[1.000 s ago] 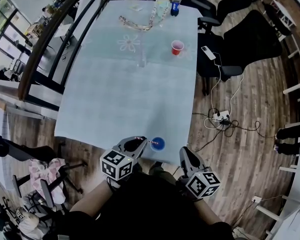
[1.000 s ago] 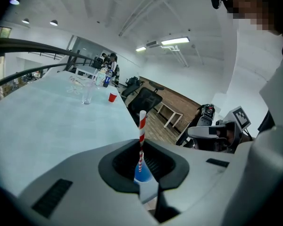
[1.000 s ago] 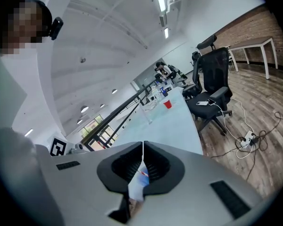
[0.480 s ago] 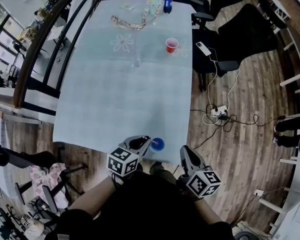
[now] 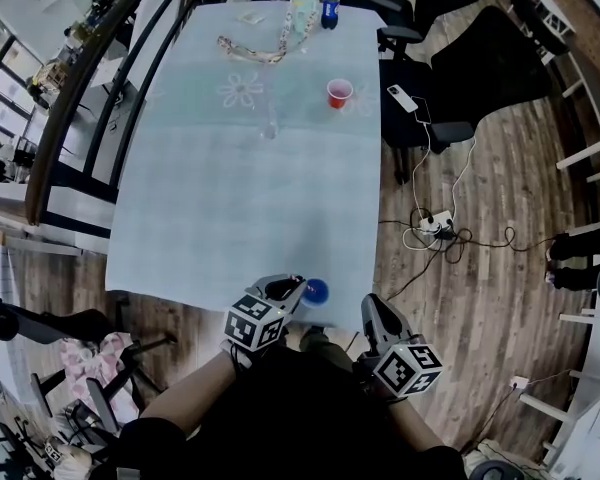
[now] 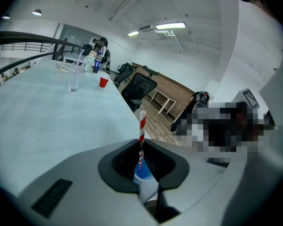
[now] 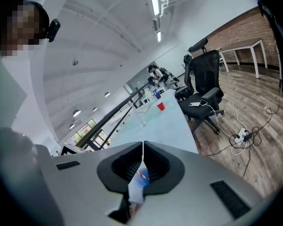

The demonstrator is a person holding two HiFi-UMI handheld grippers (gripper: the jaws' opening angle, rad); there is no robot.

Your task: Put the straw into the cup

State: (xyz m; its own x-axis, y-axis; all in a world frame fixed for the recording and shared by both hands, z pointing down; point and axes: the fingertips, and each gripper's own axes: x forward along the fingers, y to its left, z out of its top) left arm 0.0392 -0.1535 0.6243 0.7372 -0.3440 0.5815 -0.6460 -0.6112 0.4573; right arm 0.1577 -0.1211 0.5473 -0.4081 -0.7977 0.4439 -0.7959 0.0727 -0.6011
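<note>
The straw (image 6: 141, 126) held upright over the blue cup (image 5: 316, 290), at the table's (image 5: 240, 188) near edge.
The left gripper (image 5: 292, 286) pinches the red-and-white straw, its lower end at the cup's mouth; the right gripper (image 5: 372, 308) hangs just right of the cup, jaws pressed together on nothing.

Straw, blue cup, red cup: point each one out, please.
straw (image 6: 142, 124), left gripper view, on its striped upper end.
blue cup (image 5: 316, 290), head view, on its open top.
red cup (image 5: 338, 93), head view, on its open top.
</note>
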